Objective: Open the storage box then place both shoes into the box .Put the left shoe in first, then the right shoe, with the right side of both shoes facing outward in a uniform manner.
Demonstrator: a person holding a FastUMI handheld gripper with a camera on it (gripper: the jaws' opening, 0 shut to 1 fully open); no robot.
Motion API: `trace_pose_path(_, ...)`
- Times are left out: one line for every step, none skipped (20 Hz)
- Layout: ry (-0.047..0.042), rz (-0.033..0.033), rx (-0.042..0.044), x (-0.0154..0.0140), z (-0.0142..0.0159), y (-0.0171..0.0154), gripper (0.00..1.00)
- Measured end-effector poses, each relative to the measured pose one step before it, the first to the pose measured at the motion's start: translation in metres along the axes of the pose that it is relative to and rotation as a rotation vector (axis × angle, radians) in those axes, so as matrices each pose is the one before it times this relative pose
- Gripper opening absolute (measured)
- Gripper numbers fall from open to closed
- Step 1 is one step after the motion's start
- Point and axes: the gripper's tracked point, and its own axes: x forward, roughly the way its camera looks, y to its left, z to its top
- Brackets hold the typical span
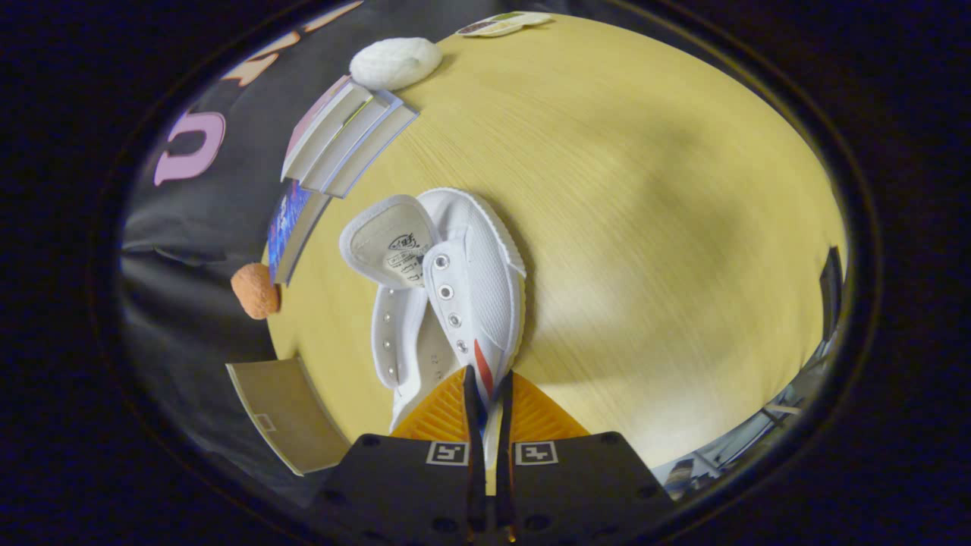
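Observation:
A white canvas shoe with a red and blue side stripe hangs from my gripper, toe pointing away and tongue flipped up. Both fingers press on the shoe's side wall near the heel, with a thin strip of canvas between them. The shoe is lifted above the yellow wooden table and casts a soft shadow on it.
A stack of books lies beyond the shoe near the table's edge, with a white lumpy object behind it. An orange ball and a beige flat board sit at the table's edge beside the fingers. A small flat card lies at the far end.

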Motion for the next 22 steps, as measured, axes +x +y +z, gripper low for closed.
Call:
trace_pose_path(0.01885,0.04522,0.03967,-0.00029,-0.00567,0.00537,0.08)
trace_pose_path(0.01207,0.03081,0.01454,0.00134,-0.00716,0.00584,0.08)
trace_pose_path(0.00495,0.01461,-0.01513,0.00039,-0.00760,0.00538,0.08)
trace_pose_path(0.00385,0.00663,-0.02002,0.00096,-0.00746,0.00516,0.08)
trace_pose_path(0.01617,0.01339,-0.00603,0.00114,-0.00839,0.00859,0.08)
trace_pose_path(0.02211,0.02113,-0.00118,0.00067,-0.00931,0.01160,0.08)
trace_pose_path(0.01989,0.01936,-0.00595,0.00184,-0.00948,0.01425,0.08)
trace_pose_path(0.01508,0.02206,-0.01115,0.00051,-0.00922,0.01549,0.08)
trace_pose_path(0.01735,0.02676,-0.01405,-0.00072,-0.01050,0.01806,0.08)
trace_pose_path(0.01994,0.02694,-0.00967,0.00032,-0.00996,0.01953,0.07)
trace_pose_path(0.02127,0.02911,-0.00584,0.00118,-0.00943,0.02158,0.07)
trace_pose_path(0.01850,0.03159,-0.00966,0.00153,-0.00938,0.02335,0.08)
trace_pose_path(0.01383,0.03224,-0.01354,0.00172,-0.00904,0.02290,0.08)
trace_pose_path(0.01173,0.03165,-0.01694,0.00268,-0.00766,0.02481,0.08)
trace_pose_path(0.00972,0.02930,-0.01497,0.00397,-0.00675,0.02340,0.08)
trace_pose_path(0.01366,0.02918,-0.01666,0.00272,-0.00867,0.02353,0.07)
trace_pose_path(0.01349,0.02890,-0.01560,0.00526,-0.00819,0.02346,0.07)
trace_pose_path(0.01820,0.02707,-0.01816,0.00755,-0.00745,0.02115,0.07)
trace_pose_path(0.01817,0.02258,-0.02337,0.00887,-0.00682,0.01928,0.07)
trace_pose_path(0.02034,0.01783,-0.02283,0.01235,-0.00575,0.01453,0.07)
trace_pose_path(0.02731,0.01417,-0.01804,0.01377,-0.00614,0.01301,0.07)
trace_pose_path(0.03025,0.01168,-0.01329,0.01152,-0.00993,0.01214,0.07)
